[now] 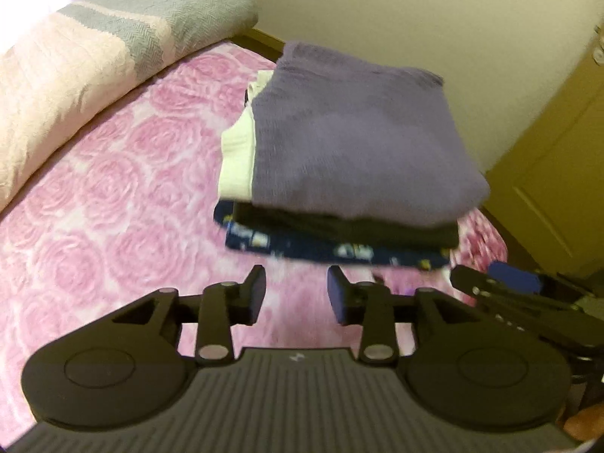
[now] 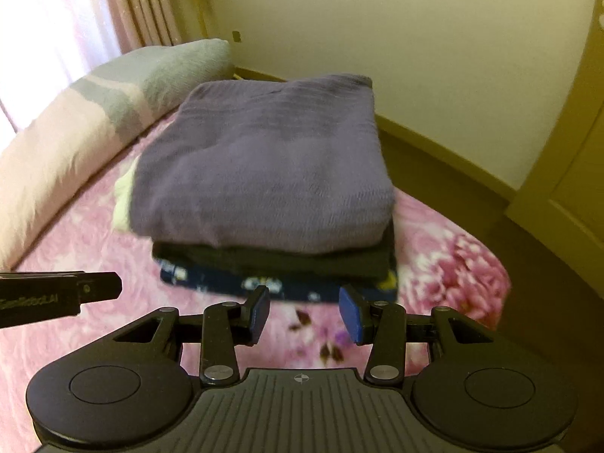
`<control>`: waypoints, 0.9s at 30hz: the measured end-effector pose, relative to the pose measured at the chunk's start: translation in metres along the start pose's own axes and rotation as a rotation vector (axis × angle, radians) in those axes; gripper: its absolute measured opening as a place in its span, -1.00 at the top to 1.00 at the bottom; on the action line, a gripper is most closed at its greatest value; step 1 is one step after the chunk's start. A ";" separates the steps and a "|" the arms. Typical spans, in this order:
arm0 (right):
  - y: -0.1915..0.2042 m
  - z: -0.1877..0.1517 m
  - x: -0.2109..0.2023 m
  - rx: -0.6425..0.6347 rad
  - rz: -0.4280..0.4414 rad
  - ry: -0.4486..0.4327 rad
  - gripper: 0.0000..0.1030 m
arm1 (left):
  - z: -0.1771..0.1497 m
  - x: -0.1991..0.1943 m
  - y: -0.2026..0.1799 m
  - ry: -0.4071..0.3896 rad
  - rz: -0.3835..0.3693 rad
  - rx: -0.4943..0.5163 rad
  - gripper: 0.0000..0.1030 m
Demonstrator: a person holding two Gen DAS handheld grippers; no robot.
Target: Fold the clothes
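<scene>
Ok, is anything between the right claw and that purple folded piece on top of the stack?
Nothing visible does. The right claw is open and empty, with only bare pink bedspread before the stack; the purple folded piece lies uncovered on top.

White lettering stands on the side of the black left gripper (image 2: 60, 296) at the left edge of the right wrist view; it is blurred, maybe "GenRobot.AI". No other text is legible.

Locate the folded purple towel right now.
The folded purple towel tops the clothes stack on the pink floral bedspread, directly over a folded black garment and ahead of both grippers; the rolled pink-and-grey blanket lies to its left.
</scene>
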State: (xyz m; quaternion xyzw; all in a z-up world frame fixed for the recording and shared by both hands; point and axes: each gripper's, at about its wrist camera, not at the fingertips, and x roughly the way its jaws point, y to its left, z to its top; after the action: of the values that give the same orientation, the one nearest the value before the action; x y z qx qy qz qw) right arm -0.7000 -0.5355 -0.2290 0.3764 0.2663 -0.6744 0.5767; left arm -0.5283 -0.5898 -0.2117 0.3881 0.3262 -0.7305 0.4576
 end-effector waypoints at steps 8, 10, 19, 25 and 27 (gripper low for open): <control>0.029 -0.027 -0.089 0.051 0.008 -0.016 0.13 | -0.022 -0.091 0.009 -0.048 0.025 0.033 0.24; 0.037 -0.032 -0.110 0.051 -0.005 -0.026 0.13 | -0.026 -0.112 0.010 -0.062 0.025 0.034 0.21; 0.053 -0.055 -0.185 0.114 -0.004 -0.042 -0.66 | -0.060 -0.176 -0.001 -0.090 0.009 0.069 0.13; 0.057 -0.064 -0.204 0.100 0.002 -0.029 -0.73 | -0.075 -0.192 -0.010 -0.075 0.021 0.067 0.13; 0.056 -0.064 -0.205 0.098 0.000 -0.012 -0.73 | -0.078 -0.194 -0.014 -0.075 0.023 0.063 0.12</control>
State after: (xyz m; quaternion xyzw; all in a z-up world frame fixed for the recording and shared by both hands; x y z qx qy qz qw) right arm -0.6217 -0.3773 -0.0945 0.4000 0.2295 -0.6888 0.5594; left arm -0.4662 -0.4397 -0.0802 0.3785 0.2811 -0.7490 0.4655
